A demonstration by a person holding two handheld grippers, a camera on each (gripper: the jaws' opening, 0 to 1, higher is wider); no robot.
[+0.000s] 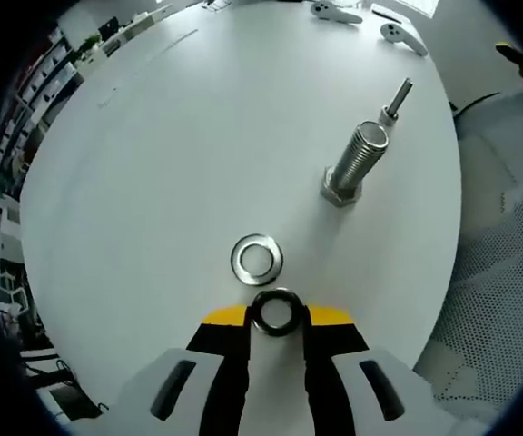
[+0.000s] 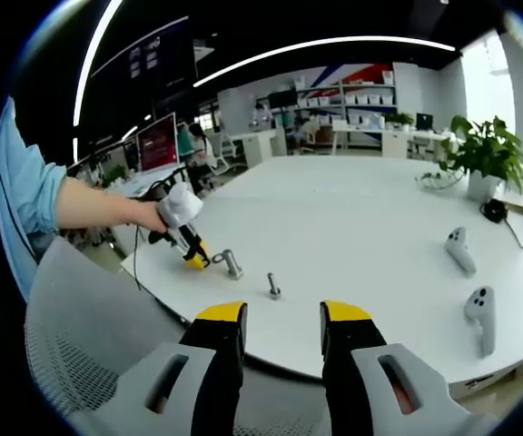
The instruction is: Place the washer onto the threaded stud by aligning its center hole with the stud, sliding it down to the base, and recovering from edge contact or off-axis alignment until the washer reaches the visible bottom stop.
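A: So we're looking at the left gripper (image 1: 278, 320) nipping a dark washer (image 1: 276, 311) by its rim, lower middle of the frame. A silver washer (image 1: 257, 258) is lying flat just above it, and the threaded stud (image 1: 360, 162) is standing upper right.

B: Yeah, it's probably thin, stiff and slippery, so we're betting on edge grips. The right gripper (image 2: 282, 320) is hanging half open, holding nothing, bottom centre of its view.

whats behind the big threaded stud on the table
A thinner bolt stands just beyond the threaded stud, with white controllers farther back. The stud hides the bolt's base.
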